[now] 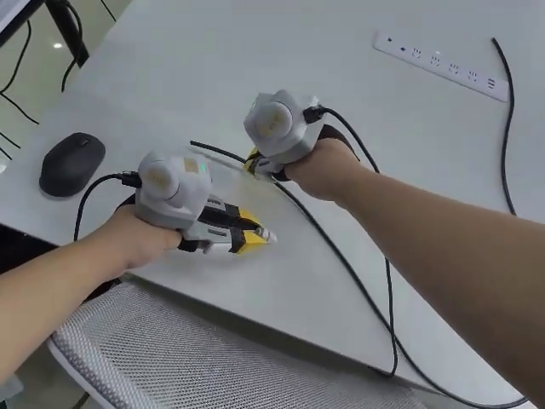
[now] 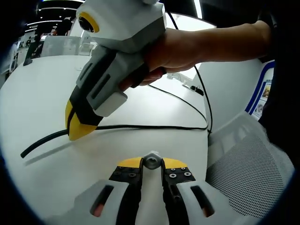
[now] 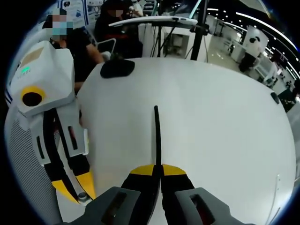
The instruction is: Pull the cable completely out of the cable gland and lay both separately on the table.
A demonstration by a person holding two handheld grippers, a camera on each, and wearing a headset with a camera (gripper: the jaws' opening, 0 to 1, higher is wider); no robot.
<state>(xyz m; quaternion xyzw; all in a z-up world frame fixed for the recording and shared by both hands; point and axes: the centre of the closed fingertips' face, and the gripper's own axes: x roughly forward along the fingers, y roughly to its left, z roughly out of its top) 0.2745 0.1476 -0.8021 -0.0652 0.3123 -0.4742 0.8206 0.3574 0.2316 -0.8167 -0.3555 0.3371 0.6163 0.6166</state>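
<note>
Now the cable gland [image 2: 151,159] is pinched tight in the tips of the left gripper [image 2: 151,162], low over the counter [image 2: 42,93], and no cable goes through it. The cable [image 3: 157,136] is apart from it, squeezed in the closed right gripper [image 3: 158,168]. It runs sideways across the counter just ahead of the gland. I think both only need setting down, the gland on the near side and the cable farther out.

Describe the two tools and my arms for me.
Left tool and right tool match: pale grey bodies, black jaw arms, yellow wedge tips. A black lead runs off the back of each. The left tool carries a small green light. Both forearms are bare.
</note>
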